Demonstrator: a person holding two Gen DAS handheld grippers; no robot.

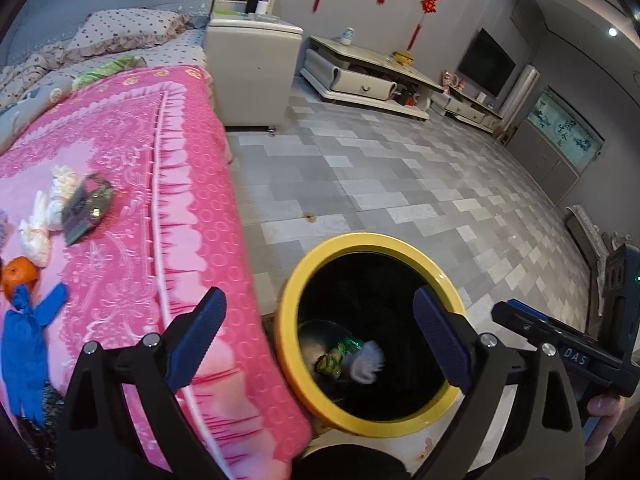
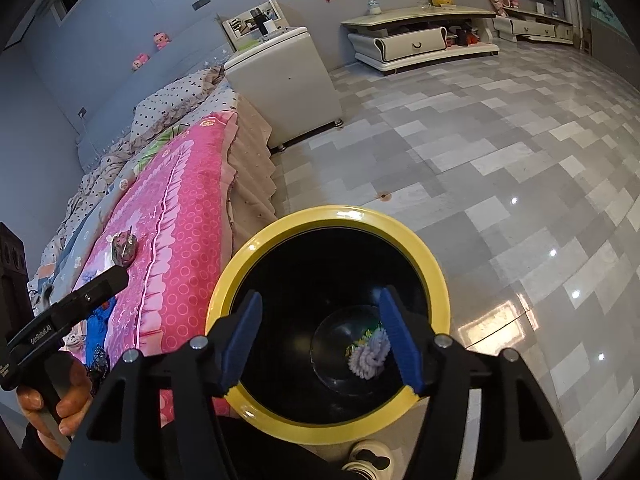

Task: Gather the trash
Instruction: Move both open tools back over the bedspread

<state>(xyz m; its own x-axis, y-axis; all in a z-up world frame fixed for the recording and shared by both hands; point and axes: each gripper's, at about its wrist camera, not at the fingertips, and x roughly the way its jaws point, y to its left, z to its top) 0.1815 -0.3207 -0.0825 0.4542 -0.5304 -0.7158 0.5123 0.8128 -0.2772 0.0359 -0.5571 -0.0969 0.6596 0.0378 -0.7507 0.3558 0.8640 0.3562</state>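
Both grippers hang over the bin (image 2: 328, 320) now, left gripper (image 1: 320, 340) with fingers wide and empty, right gripper (image 2: 320, 340) with fingers well apart and empty too. Down between the right fingers, at the bin's bottom, lie a green wrapper (image 1: 334, 358) and a pale fluffy wad (image 2: 370, 354), touching each other.

The risk from here, I'd say: the bin stands just beside the bed (image 1: 132, 184), and a swing back toward it could clip the yellow rim and tip or shove it. More trash waits well left of the left fingers: white tissues (image 1: 42, 216), a dark packet (image 1: 86, 206), an orange peel (image 1: 20, 276), a blue glove (image 1: 24, 344). The glove is limp and the tissues crumpled and light; a shallow pinch may snag the pink cover instead, or drop a piece short of the bin.
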